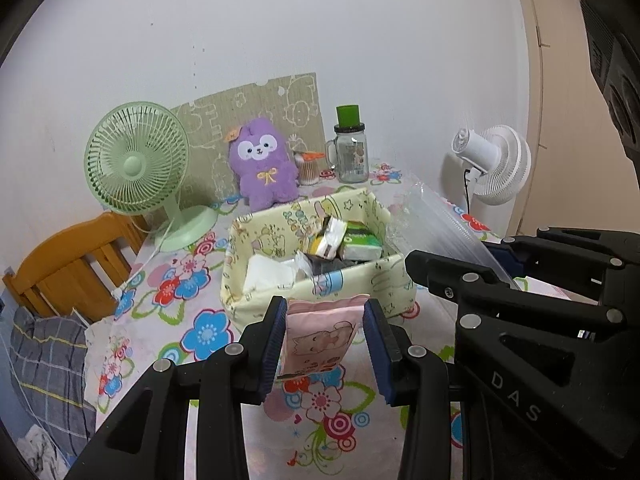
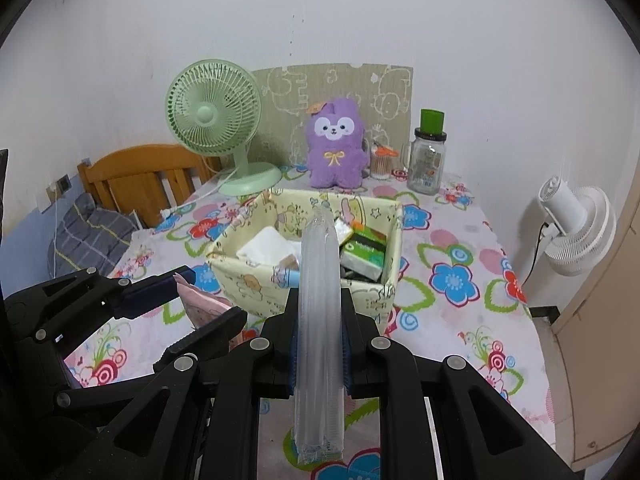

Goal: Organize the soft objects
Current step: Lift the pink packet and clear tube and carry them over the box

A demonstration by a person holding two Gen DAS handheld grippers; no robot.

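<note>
Two claws clamped, left claw (image 1: 326, 344) on one pink pouch (image 1: 320, 332), right claw (image 2: 320, 344) on perhaps several clear bags (image 2: 318, 300).

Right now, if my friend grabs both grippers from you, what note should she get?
Left gripper: shut on the pink pouch, held above the flowered tablecloth just in front of the yellow fabric box.
Right gripper: shut on the clear plastic sleeve, which juts forward over the box.
Done: tissue packs and a white packet already lie in the box.
Left: probably put the pouch and sleeve in. The purple plush sits behind the box, by the green fan.
</note>
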